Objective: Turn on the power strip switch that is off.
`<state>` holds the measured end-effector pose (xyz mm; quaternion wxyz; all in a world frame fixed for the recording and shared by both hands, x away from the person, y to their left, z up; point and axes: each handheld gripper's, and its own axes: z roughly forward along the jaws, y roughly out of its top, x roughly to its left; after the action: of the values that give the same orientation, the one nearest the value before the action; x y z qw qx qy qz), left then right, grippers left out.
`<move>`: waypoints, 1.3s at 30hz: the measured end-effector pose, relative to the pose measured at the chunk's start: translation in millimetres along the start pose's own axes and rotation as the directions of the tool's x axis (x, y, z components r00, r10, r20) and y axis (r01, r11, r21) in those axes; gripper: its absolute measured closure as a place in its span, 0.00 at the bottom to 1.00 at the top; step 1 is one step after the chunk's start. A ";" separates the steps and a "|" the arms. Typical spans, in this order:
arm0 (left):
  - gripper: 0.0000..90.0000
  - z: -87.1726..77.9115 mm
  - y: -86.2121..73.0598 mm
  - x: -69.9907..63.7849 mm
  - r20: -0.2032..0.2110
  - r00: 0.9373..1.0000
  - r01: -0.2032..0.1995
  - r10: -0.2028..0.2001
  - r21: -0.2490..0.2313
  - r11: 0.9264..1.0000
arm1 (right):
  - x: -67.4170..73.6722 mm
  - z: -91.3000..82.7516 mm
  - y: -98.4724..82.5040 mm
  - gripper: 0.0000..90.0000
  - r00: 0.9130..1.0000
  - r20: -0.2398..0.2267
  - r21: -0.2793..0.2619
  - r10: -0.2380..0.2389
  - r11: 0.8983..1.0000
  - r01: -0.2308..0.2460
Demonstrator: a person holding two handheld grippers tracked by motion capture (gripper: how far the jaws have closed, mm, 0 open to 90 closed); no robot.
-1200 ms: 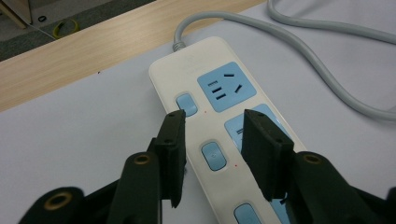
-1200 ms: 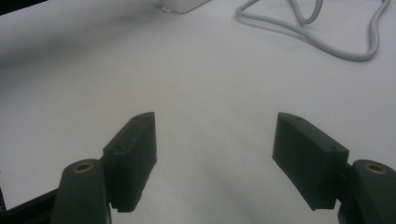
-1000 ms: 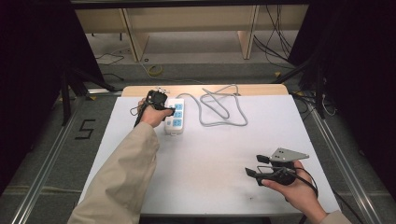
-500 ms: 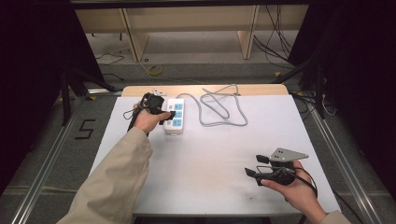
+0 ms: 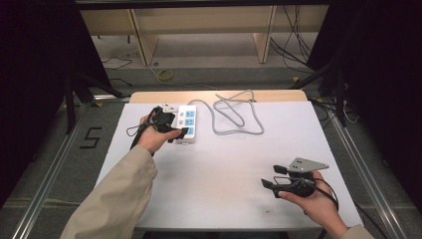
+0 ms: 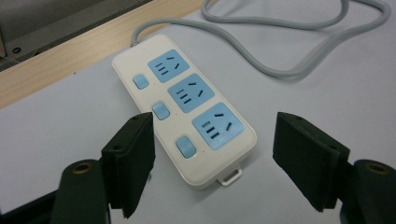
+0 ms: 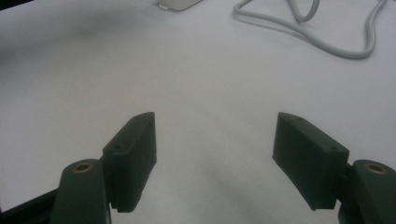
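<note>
A white power strip with three blue sockets and blue switches lies at the table's far left. Its grey cable loops to the right. My left gripper hovers at the strip's near left. In the left gripper view its jaws stand wide and have just been opening. The strip's near end lies between them there, and the pads do not touch it. My right gripper rests open in a hand at the near right. Its jaws are over bare table, with nothing between them.
The white table has a wooden strip along its far edge. A small white object sits just left of the strip's far end. The cable lies far ahead of the right gripper. Wooden shelving stands beyond the table.
My left hand has drawn back from the power strip toward the near side, and its jaws have spread wider. The right hand has kept still.
</note>
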<state>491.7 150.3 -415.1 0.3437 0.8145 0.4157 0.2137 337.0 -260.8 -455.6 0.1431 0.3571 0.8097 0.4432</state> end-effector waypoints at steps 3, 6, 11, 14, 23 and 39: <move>0.31 -5.9 -6.0 -3.9 0.011 0.999 -0.036 0.036 0.014 0.999 | -0.2 0.1 -0.1 0.34 1.000 0.000 0.002 0.001 1.000 -0.001; 0.31 -11.9 -12.4 -6.2 0.019 0.999 -0.037 0.037 0.012 0.999 | -0.5 0.1 -0.1 0.34 1.000 0.003 -0.002 0.006 1.000 -0.006; 0.31 -20.3 -21.5 -10.8 0.041 0.998 -0.042 0.042 0.007 0.999 | -1.3 -0.3 -0.2 0.34 1.000 0.005 -0.003 0.007 1.000 -0.007; 0.31 -25.4 -25.3 -14.2 0.057 0.997 -0.044 0.044 0.001 0.999 | -1.9 -0.7 -0.2 0.34 1.000 0.008 -0.001 0.007 1.000 -0.007; 0.31 -36.7 -38.1 -23.8 0.079 0.996 -0.042 0.045 -0.032 0.999 | -4.3 -1.3 -0.5 0.34 1.000 0.011 -0.004 0.017 1.000 -0.017; 0.30 -53.5 -67.5 -31.5 0.104 0.993 -0.051 0.059 -0.078 0.996 | -5.5 -2.1 -0.6 0.34 1.000 0.017 -0.008 0.019 1.000 -0.019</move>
<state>404.3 173.0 -430.9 0.3899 0.8223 0.3658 0.1951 339.4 -266.1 -455.4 0.1470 0.3681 0.8033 0.4445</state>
